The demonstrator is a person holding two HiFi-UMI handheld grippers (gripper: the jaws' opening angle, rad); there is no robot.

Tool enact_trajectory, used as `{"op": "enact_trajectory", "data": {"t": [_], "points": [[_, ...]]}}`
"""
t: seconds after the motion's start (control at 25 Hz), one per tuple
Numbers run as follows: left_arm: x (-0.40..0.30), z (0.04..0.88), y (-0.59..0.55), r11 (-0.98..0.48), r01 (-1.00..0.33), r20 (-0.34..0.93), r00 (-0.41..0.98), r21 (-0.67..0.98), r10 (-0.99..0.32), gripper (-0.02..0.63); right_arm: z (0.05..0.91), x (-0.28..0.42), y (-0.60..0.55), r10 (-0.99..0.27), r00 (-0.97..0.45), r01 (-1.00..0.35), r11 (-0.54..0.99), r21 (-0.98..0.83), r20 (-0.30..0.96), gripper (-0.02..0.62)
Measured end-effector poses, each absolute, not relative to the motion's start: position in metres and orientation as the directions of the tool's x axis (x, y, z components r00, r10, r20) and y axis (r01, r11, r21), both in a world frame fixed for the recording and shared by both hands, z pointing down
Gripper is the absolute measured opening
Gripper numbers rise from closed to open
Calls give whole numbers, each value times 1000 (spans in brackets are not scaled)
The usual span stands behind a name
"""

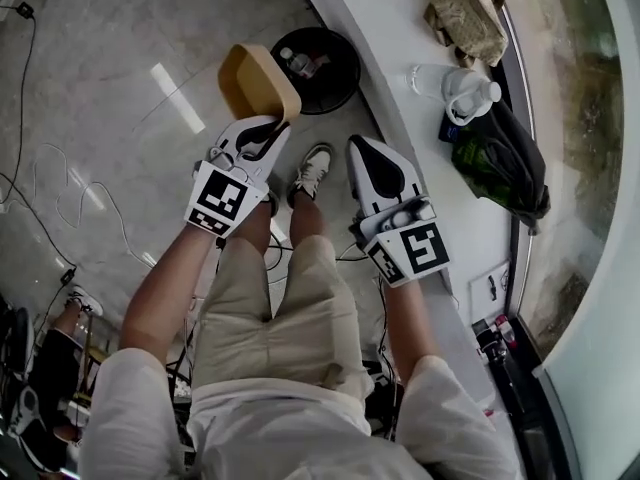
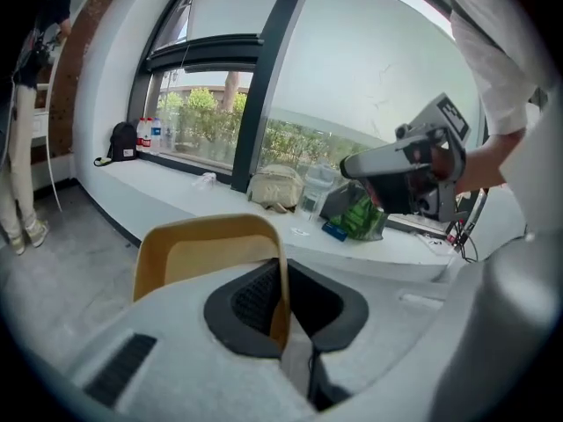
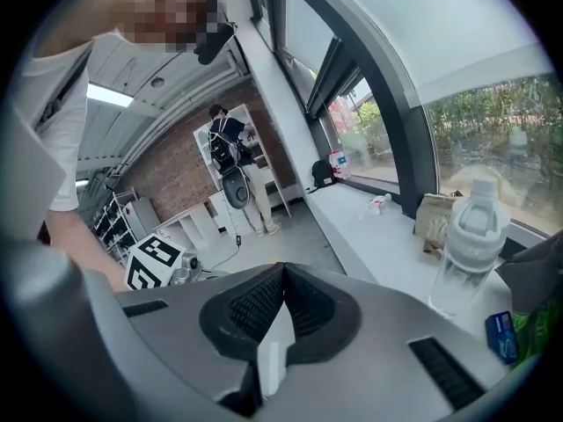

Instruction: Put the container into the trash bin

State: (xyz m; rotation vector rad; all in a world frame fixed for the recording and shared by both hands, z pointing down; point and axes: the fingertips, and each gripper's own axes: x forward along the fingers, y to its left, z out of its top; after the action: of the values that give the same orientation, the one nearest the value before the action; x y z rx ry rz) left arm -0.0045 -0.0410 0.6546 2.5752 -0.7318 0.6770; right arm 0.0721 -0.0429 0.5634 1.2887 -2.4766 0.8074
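A tan, open-topped container (image 1: 258,80) hangs above the grey floor, with my left gripper (image 1: 266,128) shut on its rim. The left gripper view shows the container's thin wall (image 2: 207,249) clamped between the dark pads of that gripper (image 2: 283,275). Just beyond the container stands a round black trash bin (image 1: 335,76) against the counter, with a plastic bottle inside. My right gripper (image 1: 363,150) hovers to the right over the floor near the counter's edge. In its own view the right gripper (image 3: 281,275) is shut with nothing in it.
A white curved counter (image 1: 400,118) runs along the right. It carries a clear water bottle (image 1: 455,90), a beige bag (image 1: 462,13) and a dark jacket over a green bag (image 1: 500,163). Cables (image 1: 60,208) trail over the floor at left. A person (image 3: 230,170) stands far off.
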Motion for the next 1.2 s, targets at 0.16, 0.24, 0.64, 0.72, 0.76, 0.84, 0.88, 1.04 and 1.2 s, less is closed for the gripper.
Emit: {"op": "enact_trajectory", "data": {"t": [0.16, 0.24, 0.64, 0.72, 0.76, 0.84, 0.88, 1.04, 1.2], "points": [[0, 691, -43, -810, -546, 556, 750, 213, -359, 23, 596, 71, -45, -671, -584, -811, 456, -366, 457, 0], [7, 705, -49, -816, -538, 559, 752, 213, -350, 23, 609, 73, -48, -668, -583, -812, 452, -370, 463, 0], [44, 775, -67, -836, -501, 612, 739, 222, -280, 23, 649, 92, -65, -669, -576, -817, 447, -365, 470, 0], [50, 793, -66, -836, -498, 635, 728, 230, -259, 23, 658, 97, -67, -667, -575, -818, 444, -367, 473, 0], [52, 800, -66, -835, -499, 644, 722, 234, -251, 23, 662, 98, -68, -666, -574, -818, 442, -368, 477, 0], [57, 813, -66, -831, -502, 660, 712, 241, -238, 23, 671, 101, -69, -662, -573, -819, 435, -374, 484, 0], [59, 819, -65, -829, -502, 667, 708, 245, -231, 23, 675, 102, -69, -660, -573, -819, 433, -378, 487, 0], [69, 840, -66, -832, -485, 684, 705, 271, -188, 23, 689, 103, -72, -648, -582, -813, 436, -386, 492, 0], [77, 861, -67, -840, -452, 701, 702, 302, -125, 23, 699, 104, -77, -640, -586, -810, 440, -388, 497, 0]]}}
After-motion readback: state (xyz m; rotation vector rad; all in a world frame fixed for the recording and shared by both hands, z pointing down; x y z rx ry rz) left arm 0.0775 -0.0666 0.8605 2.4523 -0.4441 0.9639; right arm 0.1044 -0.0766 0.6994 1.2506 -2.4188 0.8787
